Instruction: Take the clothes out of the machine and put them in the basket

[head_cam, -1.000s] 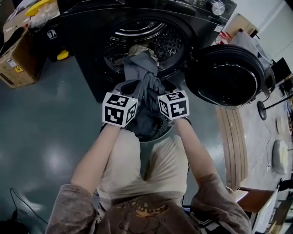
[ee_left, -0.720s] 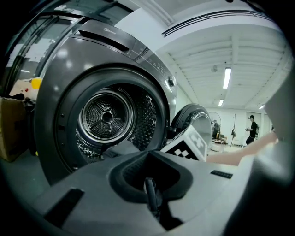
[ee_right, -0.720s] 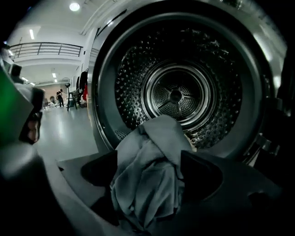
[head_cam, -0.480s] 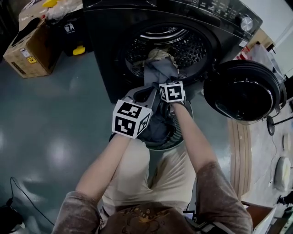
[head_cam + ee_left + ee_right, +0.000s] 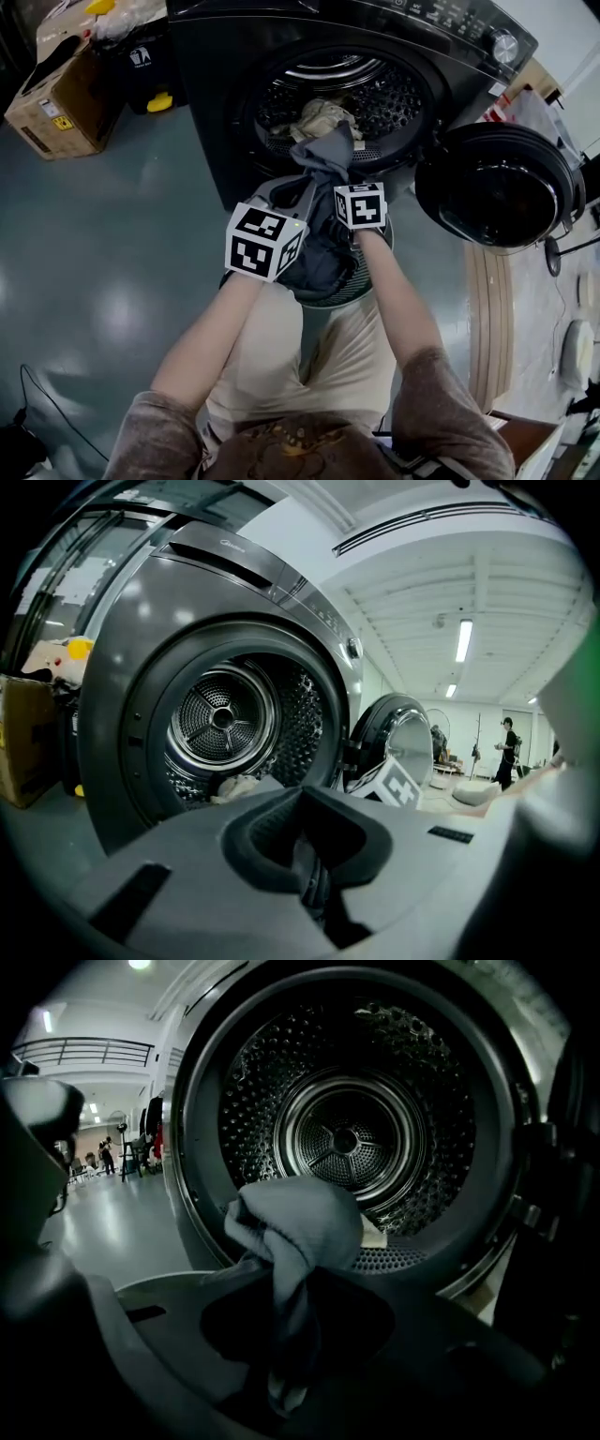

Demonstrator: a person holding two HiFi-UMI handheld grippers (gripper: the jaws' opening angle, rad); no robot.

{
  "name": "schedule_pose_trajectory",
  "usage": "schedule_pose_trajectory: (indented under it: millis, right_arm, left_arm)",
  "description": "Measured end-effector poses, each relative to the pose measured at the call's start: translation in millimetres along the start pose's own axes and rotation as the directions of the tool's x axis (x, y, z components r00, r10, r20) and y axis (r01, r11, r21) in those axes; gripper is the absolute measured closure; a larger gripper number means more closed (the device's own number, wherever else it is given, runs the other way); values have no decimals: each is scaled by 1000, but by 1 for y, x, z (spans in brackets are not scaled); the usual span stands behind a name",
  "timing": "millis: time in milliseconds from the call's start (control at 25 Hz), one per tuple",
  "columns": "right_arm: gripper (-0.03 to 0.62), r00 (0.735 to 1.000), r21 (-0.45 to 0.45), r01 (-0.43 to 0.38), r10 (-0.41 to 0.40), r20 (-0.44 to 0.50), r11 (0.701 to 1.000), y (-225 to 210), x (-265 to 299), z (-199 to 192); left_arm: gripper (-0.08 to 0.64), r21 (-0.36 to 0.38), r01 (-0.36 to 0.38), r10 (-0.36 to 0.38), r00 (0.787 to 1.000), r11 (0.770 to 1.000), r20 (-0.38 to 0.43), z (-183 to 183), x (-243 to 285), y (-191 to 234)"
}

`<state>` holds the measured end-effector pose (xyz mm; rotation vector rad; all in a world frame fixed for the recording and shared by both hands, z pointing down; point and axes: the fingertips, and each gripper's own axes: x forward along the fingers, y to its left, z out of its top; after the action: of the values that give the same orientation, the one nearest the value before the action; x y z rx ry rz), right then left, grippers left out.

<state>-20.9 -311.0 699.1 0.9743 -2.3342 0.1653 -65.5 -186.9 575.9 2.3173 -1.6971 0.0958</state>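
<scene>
Right gripper point(image 5: 286, 1354) first: its jaws have just been closing and now pinch a grey garment point(image 5: 300, 1222), whose bunched top stands up above the jaws in front of the open drum point(image 5: 347, 1138). Below the pinch the fabric hangs down out of that view. Left gripper point(image 5: 314, 878) has its jaws drawn together. A thin dark wrinkled strip sits in their seam, and whether that is cloth cannot be told from its own view.

From the head view the machine point(image 5: 216, 141) fills 12 o'clock, its round door point(image 5: 497, 183) swung wide open at 3 o'clock. Both grippers are at the centre, side by side and close, the left at 9 o'clock of the right, each with its marker cube point(image 5: 262, 242) facing up. The grey garment rises to a peak just at 12 o'clock of the right gripper, right at the lower lip of the machine's mouth. It runs down between the two grippers into the basket point(image 5: 367, 267), which stands on the floor point(image 5: 112, 262) at 6 o'clock of the opening, just in front of the person's legs point(image 5: 281, 356). Dark cloth already lies heaped in the basket. A pale cloth point(image 5: 319, 117) lies inside the drum, at 12 o'clock of the grey peak. A cardboard box point(image 5: 52, 103) stands on the floor at 10 o'clock, well apart from the machine's opening
</scene>
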Motion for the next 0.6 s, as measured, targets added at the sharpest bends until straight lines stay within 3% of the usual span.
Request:
schedule_pose_trajectory:
  millis: [480,600]
  right_arm:
    - [502,996,11,-76,76,48,997,15,-117,-38]
    - [450,997,-26,-65,66,37,998,16,-137,-46]
  left_arm:
    - [555,33,27,-26,999,999,-33,-8,18,-17]
    - [555,39,27,-25,999,999,-39,-10,21,-20]
